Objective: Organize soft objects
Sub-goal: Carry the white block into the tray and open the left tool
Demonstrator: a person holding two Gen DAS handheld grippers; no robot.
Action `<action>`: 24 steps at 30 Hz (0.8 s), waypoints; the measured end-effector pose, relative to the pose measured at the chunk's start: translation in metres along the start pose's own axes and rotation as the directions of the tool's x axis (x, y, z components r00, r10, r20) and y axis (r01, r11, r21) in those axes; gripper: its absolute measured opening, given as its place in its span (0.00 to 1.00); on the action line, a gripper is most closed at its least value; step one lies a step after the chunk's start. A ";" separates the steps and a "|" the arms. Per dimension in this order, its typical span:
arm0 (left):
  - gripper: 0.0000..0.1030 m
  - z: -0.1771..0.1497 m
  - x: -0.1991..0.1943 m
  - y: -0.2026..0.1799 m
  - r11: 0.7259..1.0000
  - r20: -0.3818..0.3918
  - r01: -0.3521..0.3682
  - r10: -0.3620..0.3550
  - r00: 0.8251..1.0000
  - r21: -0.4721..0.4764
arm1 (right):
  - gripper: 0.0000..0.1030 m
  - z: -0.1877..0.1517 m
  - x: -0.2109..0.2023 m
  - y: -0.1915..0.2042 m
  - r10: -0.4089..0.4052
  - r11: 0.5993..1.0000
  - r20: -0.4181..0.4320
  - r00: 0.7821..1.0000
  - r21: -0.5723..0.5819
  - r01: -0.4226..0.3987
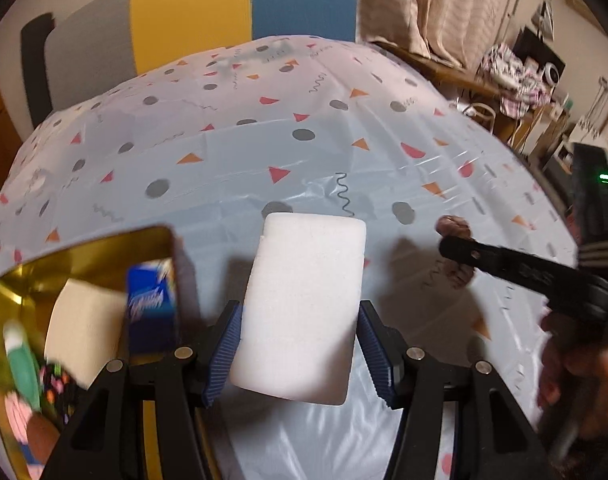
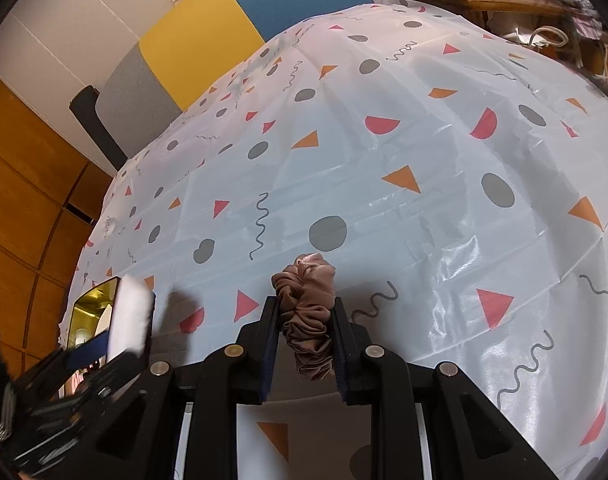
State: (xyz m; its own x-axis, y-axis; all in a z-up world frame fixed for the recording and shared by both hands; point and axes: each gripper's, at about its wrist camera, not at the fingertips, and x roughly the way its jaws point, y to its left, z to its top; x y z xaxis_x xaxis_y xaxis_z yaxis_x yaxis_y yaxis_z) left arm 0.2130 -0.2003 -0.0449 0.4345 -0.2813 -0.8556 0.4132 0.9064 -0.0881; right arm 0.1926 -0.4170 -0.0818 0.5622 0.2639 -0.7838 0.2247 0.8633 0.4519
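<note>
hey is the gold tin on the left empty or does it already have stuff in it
Not empty. The gold tin holds a blue packet, a pale pad and more soft items, blurred at its near end.

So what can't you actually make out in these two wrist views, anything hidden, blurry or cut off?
- Gold metal tin: in the left wrist view its contents are motion-blurred and cut by the frame edge; only a blue packet is recognisable.
- The same tin in the right wrist view: mostly hidden behind the white foam sponge and the left gripper.
- Brown fabric scrunchie: its lower part is hidden between the right gripper fingers.
- Shelf clutter, left wrist view: too small.
</note>
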 end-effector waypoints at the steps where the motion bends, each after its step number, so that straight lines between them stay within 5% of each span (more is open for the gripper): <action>1: 0.56 -0.008 -0.008 0.006 1.000 0.008 0.015 -0.015 1.000 -0.028 | 0.24 -0.001 0.000 0.001 -0.002 1.000 -0.001 1.000 -0.003 0.002; 9: 0.56 -0.043 -0.058 0.057 0.983 0.101 0.072 -0.055 0.993 -0.169 | 0.24 -0.008 0.005 0.003 -0.005 1.000 -0.021 1.000 -0.022 0.004; 14: 0.57 -0.047 -0.070 0.102 0.968 0.113 0.021 0.008 0.994 -0.251 | 0.24 -0.009 0.003 0.005 -0.014 0.999 -0.011 1.000 -0.035 0.013; 24: 0.57 -0.040 -0.047 0.197 0.890 0.042 -0.084 0.115 0.992 -0.449 | 0.24 -0.012 0.002 0.005 0.000 1.000 -0.012 1.000 -0.028 -0.001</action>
State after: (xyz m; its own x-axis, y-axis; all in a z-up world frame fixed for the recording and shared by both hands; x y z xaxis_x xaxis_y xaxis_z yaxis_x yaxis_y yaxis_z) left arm 0.2425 0.0042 -0.0427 0.5124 -0.1884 -0.8378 -0.0277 0.9715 -0.2355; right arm 0.1856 -0.4067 -0.0860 0.5528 0.2691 -0.7886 0.2020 0.8749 0.4402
